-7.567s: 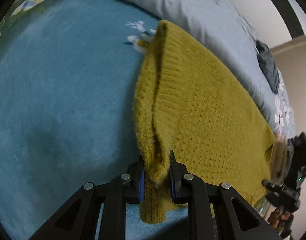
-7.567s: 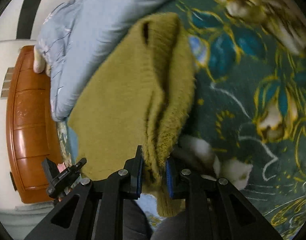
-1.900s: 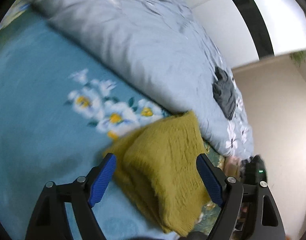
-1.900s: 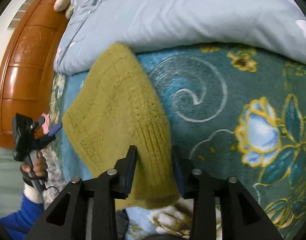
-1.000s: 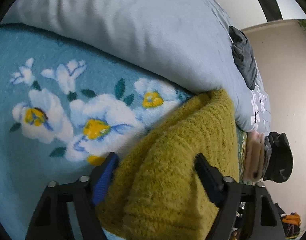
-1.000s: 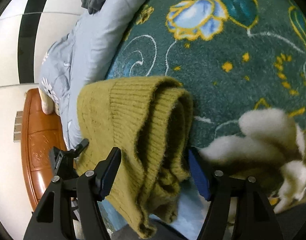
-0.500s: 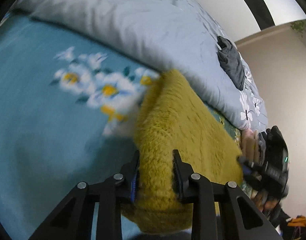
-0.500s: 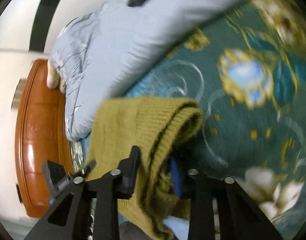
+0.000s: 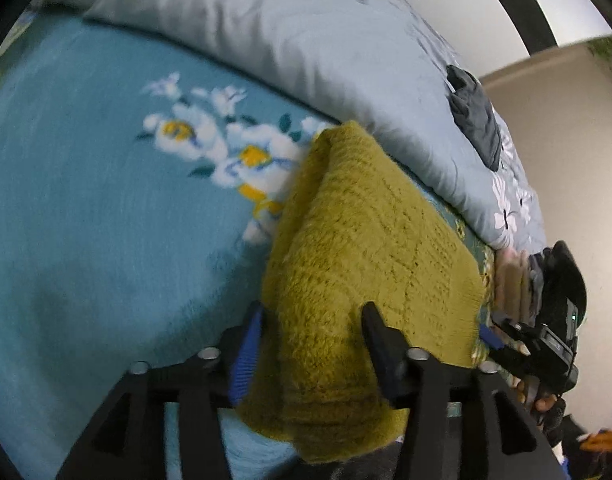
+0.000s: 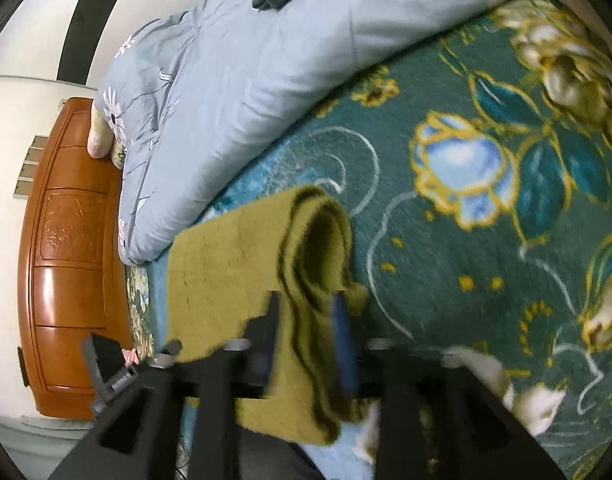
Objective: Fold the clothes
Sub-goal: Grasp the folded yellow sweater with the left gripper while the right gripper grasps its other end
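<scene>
A mustard-yellow knitted sweater (image 9: 370, 240) lies folded on the floral bedspread (image 9: 86, 220). In the left wrist view its thick near-left corner bulges between the fingers of my left gripper (image 9: 312, 340). Those jaws are opening, and the blue pad (image 9: 244, 354) stands just beside the knit. In the right wrist view the sweater (image 10: 226, 272) shows its layered folded edge between the fingers of my right gripper (image 10: 306, 320). Those jaws are opening too, and the view is blurred. Each view shows the other gripper at the sweater's far corner: my right gripper (image 9: 546, 340) and my left gripper (image 10: 114, 368).
A bulky grey-blue duvet (image 9: 286, 40) lies rolled along the far side of the sweater, with a dark grey garment (image 9: 474, 120) on top. A brown wooden headboard (image 10: 66, 260) stands at the bed's end. Dark green flowered bedspread (image 10: 506, 240) stretches to the right.
A second ago both pairs of jaws stood wide around the sweater's corners. Half a second ago they pinched the knit. Now both stand wider again, and both grippers have risen slightly.
</scene>
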A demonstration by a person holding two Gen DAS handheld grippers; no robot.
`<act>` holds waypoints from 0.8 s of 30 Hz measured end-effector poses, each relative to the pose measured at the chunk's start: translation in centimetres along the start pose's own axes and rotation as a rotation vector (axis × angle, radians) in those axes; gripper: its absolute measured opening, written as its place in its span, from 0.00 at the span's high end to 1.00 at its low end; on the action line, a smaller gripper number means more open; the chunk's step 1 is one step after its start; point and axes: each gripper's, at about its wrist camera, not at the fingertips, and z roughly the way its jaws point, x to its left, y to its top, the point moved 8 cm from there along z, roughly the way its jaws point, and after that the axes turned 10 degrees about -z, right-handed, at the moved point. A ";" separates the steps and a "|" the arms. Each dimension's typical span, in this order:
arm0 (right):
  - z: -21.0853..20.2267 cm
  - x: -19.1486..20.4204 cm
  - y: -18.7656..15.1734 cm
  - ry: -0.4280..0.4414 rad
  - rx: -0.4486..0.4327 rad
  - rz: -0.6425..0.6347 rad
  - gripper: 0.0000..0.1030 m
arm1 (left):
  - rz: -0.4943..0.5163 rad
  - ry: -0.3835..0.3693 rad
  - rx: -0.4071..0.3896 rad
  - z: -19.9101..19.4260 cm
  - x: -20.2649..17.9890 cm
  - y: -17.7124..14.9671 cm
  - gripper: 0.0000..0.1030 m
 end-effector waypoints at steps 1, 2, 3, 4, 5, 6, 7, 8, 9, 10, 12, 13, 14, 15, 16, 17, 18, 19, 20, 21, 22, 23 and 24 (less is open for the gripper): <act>0.0 -0.2 -0.6 0.019 -0.002 0.017 0.44 | 0.005 0.008 0.000 0.2 -0.1 0.4 0.42; 0.2 -0.2 -1.1 0.038 -0.003 0.033 0.44 | 0.007 0.014 0.002 0.4 -0.1 0.9 0.42; 0.3 -0.4 -1.6 0.044 -0.003 0.047 0.43 | 0.007 0.011 0.005 0.7 -0.2 1.3 0.42; 0.6 -0.5 -2.0 0.047 -0.002 0.060 0.43 | 0.006 0.007 0.008 1.1 -0.4 1.7 0.40; 1.0 -0.8 -2.4 0.045 0.001 0.073 0.43 | 0.005 0.003 0.012 1.4 -0.5 2.2 0.39; 1.6 -1.0 -2.9 0.046 0.005 0.090 0.43 | 0.000 -0.002 0.023 1.9 -0.6 2.5 0.39; 2.2 -1.2 -3.3 0.055 0.011 0.111 0.43 | -0.005 -0.007 0.034 2.4 -0.7 2.9 0.39; 2.6 -1.3 -3.4 0.057 0.014 0.120 0.43 | -0.010 -0.013 0.045 2.9 -0.8 3.3 0.39; 3.1 -1.4 -3.5 0.058 0.017 0.125 0.42 | -0.017 -0.024 0.062 3.5 -1.0 3.5 0.39; 3.5 -1.4 -3.5 0.058 0.017 0.130 0.42 | -0.017 -0.027 0.068 3.8 -1.1 3.6 0.39; 4.0 -1.2 -3.0 0.071 0.007 0.134 0.41 | -0.011 -0.021 0.077 4.5 -1.2 3.7 0.39; 4.3 -1.1 -2.8 0.076 0.003 0.135 0.41 | -0.008 -0.020 0.077 4.7 -1.3 3.6 0.39; 4.6 -1.1 -2.7 0.071 -0.001 0.137 0.41 | -0.005 -0.018 0.077 4.9 -1.4 3.5 0.39; 4.8 -1.2 -2.6 0.070 -0.009 0.141 0.38 | -0.002 -0.017 0.076 5.0 -1.5 3.4 0.39; 4.9 -1.2 -2.5 0.068 -0.017 0.145 0.38 | 0.006 -0.013 0.070 5.0 -1.6 3.4 0.39; 5.1 -1.2 -2.4 0.067 -0.025 0.149 0.38 | 0.015 -0.009 0.064 4.9 -1.7 3.4 0.40; 5.2 -1.2 -2.4 0.066 -0.032 0.153 0.38 | 0.028 0.000 0.061 4.9 -1.8 3.3 0.40; 5.1 -1.1 -2.4 0.066 -0.037 0.156 0.38 | 0.036 0.005 0.057 4.8 -1.8 3.3 0.41; 5.0 -1.0 -2.4 0.068 -0.040 0.154 0.38 | 0.046 0.012 0.051 4.8 -2.0 3.2 0.44; 5.0 -0.9 -2.4 0.071 -0.041 0.151 0.40 | 0.055 0.021 0.048 4.7 -2.1 3.1 0.44; 5.1 -0.8 -2.5 0.072 -0.039 0.151 0.41 | 0.064 0.031 0.044 4.6 -2.2 3.0 0.47; 5.1 -0.7 -2.5 0.073 -0.037 0.151 0.43 | 0.074 0.041 0.038 4.6 -2.3 2.8 0.52; 5.2 -0.5 -2.5 0.078 -0.035 0.152 0.47 | 0.090 0.056 0.025 4.3 -2.5 2.6 0.55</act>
